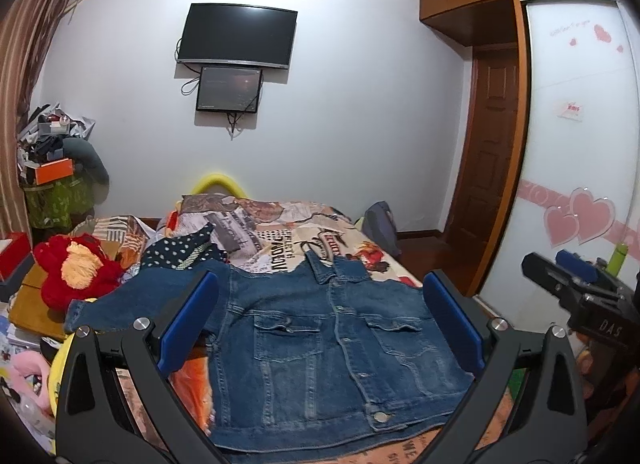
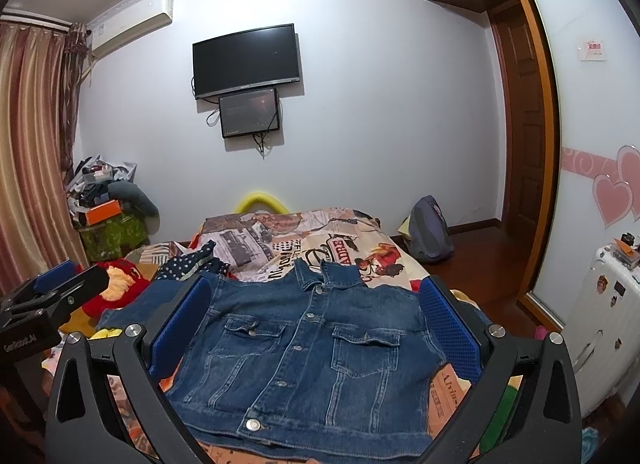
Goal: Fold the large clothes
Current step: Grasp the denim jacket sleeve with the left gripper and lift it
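Both my left gripper [image 1: 320,324] and right gripper [image 2: 316,328] hang apart, empty, above the denim jacket [image 1: 328,344] (front up) on the bed [image 1: 360,240]; I would grasp the sleeve [image 1: 132,296] near the bed's left edge first.

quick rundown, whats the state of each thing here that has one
denim jacket: laid flat on the bed, front up, buttoned, unfolded, one sleeve out to the side
left tool: open, holding nothing, above the jacket
right tool: open, holding nothing, above the jacket
upper wall screen: dark
lower wall screen: faintly lit
wardrobe sliding door: shut
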The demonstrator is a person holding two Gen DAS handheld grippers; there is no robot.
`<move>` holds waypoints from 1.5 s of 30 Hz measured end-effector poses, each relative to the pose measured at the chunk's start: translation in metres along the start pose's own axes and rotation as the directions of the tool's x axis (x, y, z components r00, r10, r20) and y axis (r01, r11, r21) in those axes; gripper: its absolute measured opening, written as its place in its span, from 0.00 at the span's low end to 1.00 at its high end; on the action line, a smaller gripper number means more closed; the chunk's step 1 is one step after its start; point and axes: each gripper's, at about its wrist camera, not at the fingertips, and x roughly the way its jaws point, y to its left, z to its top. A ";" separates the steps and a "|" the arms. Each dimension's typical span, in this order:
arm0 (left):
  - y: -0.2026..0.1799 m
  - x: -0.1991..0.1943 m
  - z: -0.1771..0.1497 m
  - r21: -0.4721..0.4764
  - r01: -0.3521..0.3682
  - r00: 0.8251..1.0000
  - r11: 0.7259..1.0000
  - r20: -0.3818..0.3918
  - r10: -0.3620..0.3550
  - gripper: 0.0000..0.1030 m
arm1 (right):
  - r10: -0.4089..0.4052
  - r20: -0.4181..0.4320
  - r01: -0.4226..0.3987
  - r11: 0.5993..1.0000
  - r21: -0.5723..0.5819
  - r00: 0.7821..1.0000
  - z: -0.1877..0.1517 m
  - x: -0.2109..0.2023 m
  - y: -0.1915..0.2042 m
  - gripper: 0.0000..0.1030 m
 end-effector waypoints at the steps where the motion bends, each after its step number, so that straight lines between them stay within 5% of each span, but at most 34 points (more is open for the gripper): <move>1: 0.002 0.004 0.001 0.004 -0.009 1.000 1.000 -0.004 0.009 1.00 | -0.001 0.000 0.001 1.000 -0.003 1.000 0.001 0.004 0.000 1.00; 15: 0.115 0.088 0.012 -0.081 -0.202 0.978 0.976 -0.076 0.197 1.00 | -0.013 -0.090 0.004 0.995 -0.104 0.996 0.001 0.100 0.010 1.00; 20: 0.178 0.112 0.000 -0.122 -0.282 0.952 0.952 -0.160 0.262 1.00 | 0.018 -0.172 -0.038 0.993 -0.110 0.985 -0.004 0.139 0.011 1.00; 25: 0.243 0.135 -0.032 -0.129 -0.392 0.896 0.911 -0.278 0.347 1.00 | 0.050 -0.286 -0.082 0.991 -0.103 0.957 -0.010 0.182 0.014 1.00; 29: 0.285 0.146 -0.064 -0.230 -0.363 0.886 0.903 -0.384 0.258 1.00 | 0.048 -0.346 -0.090 0.990 -0.107 0.937 -0.018 0.208 0.018 1.00; 34: 0.332 0.158 -0.107 -0.429 -0.327 0.873 0.842 -0.478 0.096 1.00 | 0.079 -0.420 -0.122 0.989 -0.078 0.904 -0.031 0.232 0.021 1.00; 40: 0.368 0.173 -0.136 -0.541 -0.342 0.868 0.768 -0.495 0.038 0.91 | 0.061 -0.476 -0.113 0.990 -0.081 0.877 -0.044 0.253 0.027 1.00; 45: 0.403 0.188 -0.153 -0.640 -0.337 0.881 0.691 -0.474 -0.008 0.86 | 0.045 -0.497 -0.102 0.991 -0.089 0.867 -0.048 0.262 0.026 1.00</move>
